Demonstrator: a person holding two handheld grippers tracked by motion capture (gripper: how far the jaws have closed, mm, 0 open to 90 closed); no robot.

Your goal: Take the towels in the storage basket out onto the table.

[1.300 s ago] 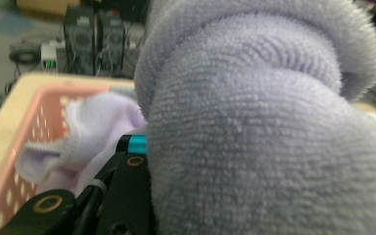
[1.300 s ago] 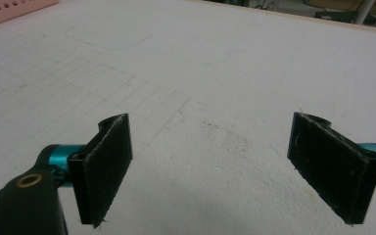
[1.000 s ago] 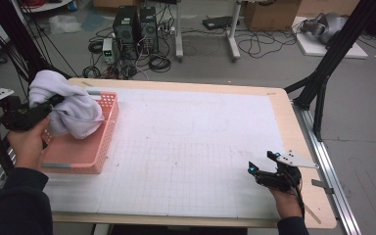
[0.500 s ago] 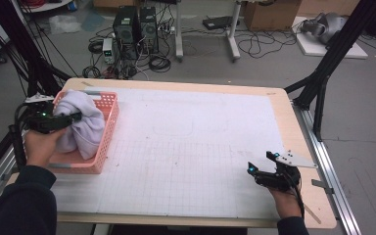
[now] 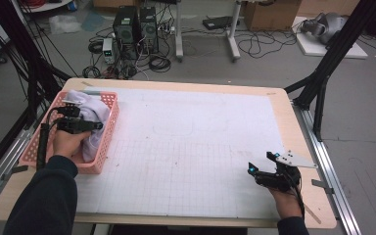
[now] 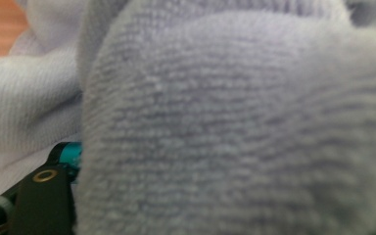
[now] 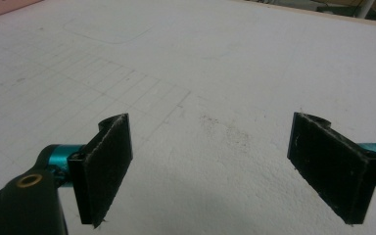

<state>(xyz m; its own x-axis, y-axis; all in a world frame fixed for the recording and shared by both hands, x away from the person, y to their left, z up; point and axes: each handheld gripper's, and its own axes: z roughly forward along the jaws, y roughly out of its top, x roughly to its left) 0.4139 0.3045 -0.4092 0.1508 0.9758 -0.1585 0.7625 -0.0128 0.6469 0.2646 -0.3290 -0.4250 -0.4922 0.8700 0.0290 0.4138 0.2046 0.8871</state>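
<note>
A workshop floor strewn with cables and computer towers (image 5: 136, 28) lies behind a gridded white worktop (image 5: 191, 147). In the high view, the left gripper (image 5: 85, 120) sits low in a pink basket (image 5: 106, 142) at the worktop's left edge, on a pale lilac towel (image 5: 97, 110) heaped inside; the right gripper (image 5: 259, 171) rests near the front right corner. In the left gripper view, towel (image 6: 235, 127) crowds the lens, the jaws just opening around it. In the right gripper view, the jaws stand wide apart over bare worktop (image 7: 215, 73).
</note>
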